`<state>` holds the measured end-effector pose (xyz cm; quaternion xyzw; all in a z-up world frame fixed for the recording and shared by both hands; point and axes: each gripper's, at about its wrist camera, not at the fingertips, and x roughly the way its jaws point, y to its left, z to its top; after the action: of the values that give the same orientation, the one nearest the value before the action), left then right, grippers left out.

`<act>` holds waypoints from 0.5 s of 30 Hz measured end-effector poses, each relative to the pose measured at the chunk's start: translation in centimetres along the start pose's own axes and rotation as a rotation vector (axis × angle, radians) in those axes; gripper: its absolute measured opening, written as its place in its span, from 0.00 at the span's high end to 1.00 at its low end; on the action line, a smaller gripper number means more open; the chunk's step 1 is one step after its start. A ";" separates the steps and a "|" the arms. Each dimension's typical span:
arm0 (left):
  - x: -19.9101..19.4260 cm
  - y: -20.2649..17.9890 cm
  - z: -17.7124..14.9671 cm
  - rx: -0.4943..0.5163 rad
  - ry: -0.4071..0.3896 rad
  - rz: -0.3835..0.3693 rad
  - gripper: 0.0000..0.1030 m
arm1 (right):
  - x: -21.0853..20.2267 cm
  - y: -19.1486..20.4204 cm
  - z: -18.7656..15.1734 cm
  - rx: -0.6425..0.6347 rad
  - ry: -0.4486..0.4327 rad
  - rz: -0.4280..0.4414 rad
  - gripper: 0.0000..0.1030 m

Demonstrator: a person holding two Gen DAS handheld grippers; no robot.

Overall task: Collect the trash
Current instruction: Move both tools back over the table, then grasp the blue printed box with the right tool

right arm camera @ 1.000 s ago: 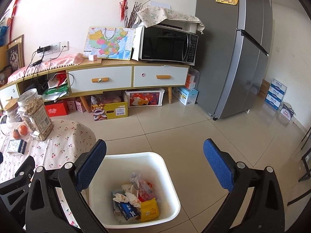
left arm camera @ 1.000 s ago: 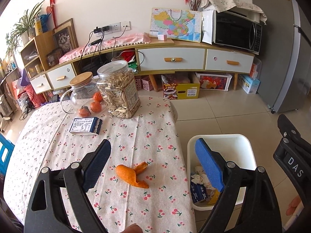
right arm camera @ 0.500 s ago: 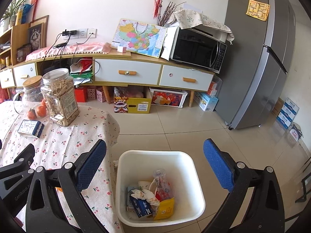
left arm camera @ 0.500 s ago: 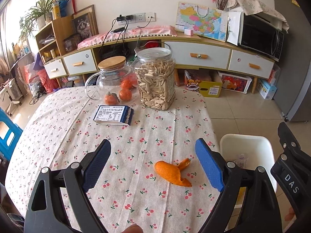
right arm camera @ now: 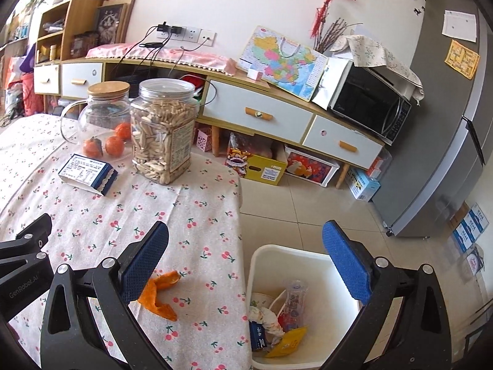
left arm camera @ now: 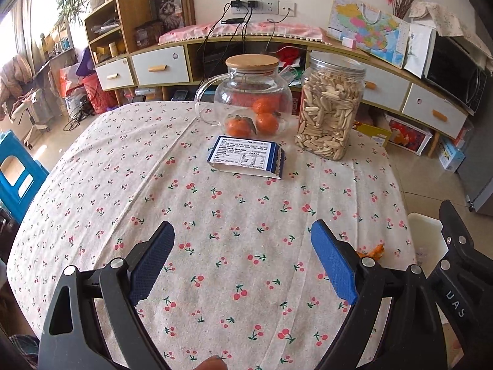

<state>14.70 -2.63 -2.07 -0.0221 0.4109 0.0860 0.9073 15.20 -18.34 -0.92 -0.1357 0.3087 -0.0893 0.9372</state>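
Left gripper [left arm camera: 242,260] blue-padded fingers [left arm camera: 152,260] spread wide, nothing between them, hovering over bare cherry-print tablecloth [left arm camera: 231,203]. Right gripper [right arm camera: 246,260] also wide open and empty; its left pad sits just above the curled orange peel scrap [right arm camera: 157,296], its right pad over the white plastic trash bin [right arm camera: 286,254].

Step looks like approach/selection: a piece of table trash is to be picked, none gripped yet. Likely next move: bring one gripper down so the pads straddle the peel, close, then carry it over the table edge to the bin.

The peel lies flat near the table's right edge, close to the bin; in the left view only its tip [left arm camera: 374,250] shows behind the right finger. It's thin, bent, probably floppy, so needs a low pinch.

Blue-and-white small carton [left arm camera: 246,156] lies farther back, in front of the glass jug with oranges [left arm camera: 246,97] and the clear seed jar [left arm camera: 331,108]; possibly trash too, can't tell. Bin already holds wrappers and a bottle.
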 end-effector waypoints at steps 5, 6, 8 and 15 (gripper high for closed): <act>1.5 3.7 -0.4 -0.022 0.014 0.044 0.15 | 1.5 3.1 1.2 -0.126 -0.010 0.147 0.07; 1.9 4.5 -0.4 -0.033 0.023 0.053 0.15 | 1.8 4.0 1.6 -0.167 -0.019 0.194 0.07; 2.8 6.1 -0.5 -0.057 0.056 0.061 0.15 | 2.3 6.0 2.3 -0.262 -0.041 0.276 0.07; 4.1 9.8 -1.2 -0.106 0.134 0.090 0.15 | 5.9 13.1 4.2 -0.542 0.021 0.493 0.07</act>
<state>14.80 7.49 -5.64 -0.0574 0.4662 0.1465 0.8706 23.45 -6.61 -5.00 -0.2995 0.3544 0.2227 0.8574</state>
